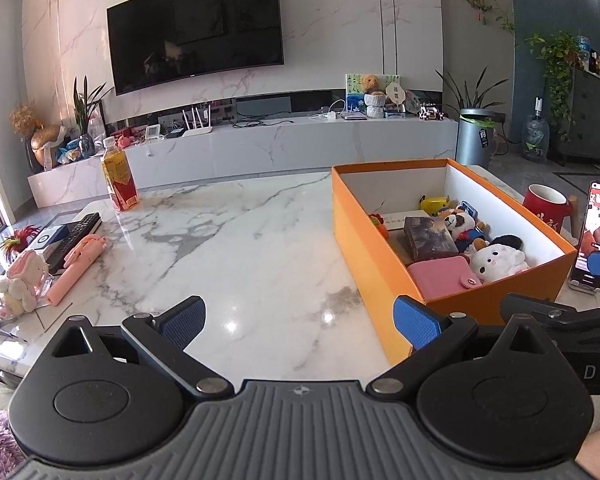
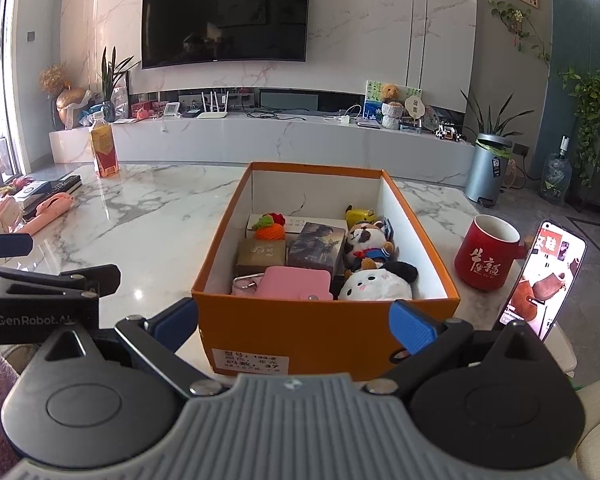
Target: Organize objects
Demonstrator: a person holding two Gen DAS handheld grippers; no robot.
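Note:
An orange shoebox (image 1: 364, 236) (image 2: 324, 332) stands on the marble table, holding a pink wallet (image 2: 290, 282), a white plush (image 2: 374, 284), a panda plush (image 2: 366, 240), a dark box (image 2: 318, 246), a brown box (image 2: 260, 254) and a knitted carrot (image 2: 268, 230). My left gripper (image 1: 300, 322) is open and empty, low over the table just left of the box. My right gripper (image 2: 296, 322) is open and empty, right in front of the box's near wall. A pink stick (image 1: 78, 270) and a pink plush rabbit (image 1: 22, 284) lie at the table's left.
A yellow drink bottle (image 1: 118, 176) stands at the far left of the table. A remote (image 1: 82, 226) and books lie beside the pink items. A red mug (image 2: 488, 258) and a propped lit phone (image 2: 540, 280) stand right of the box. A TV wall and cabinet lie beyond.

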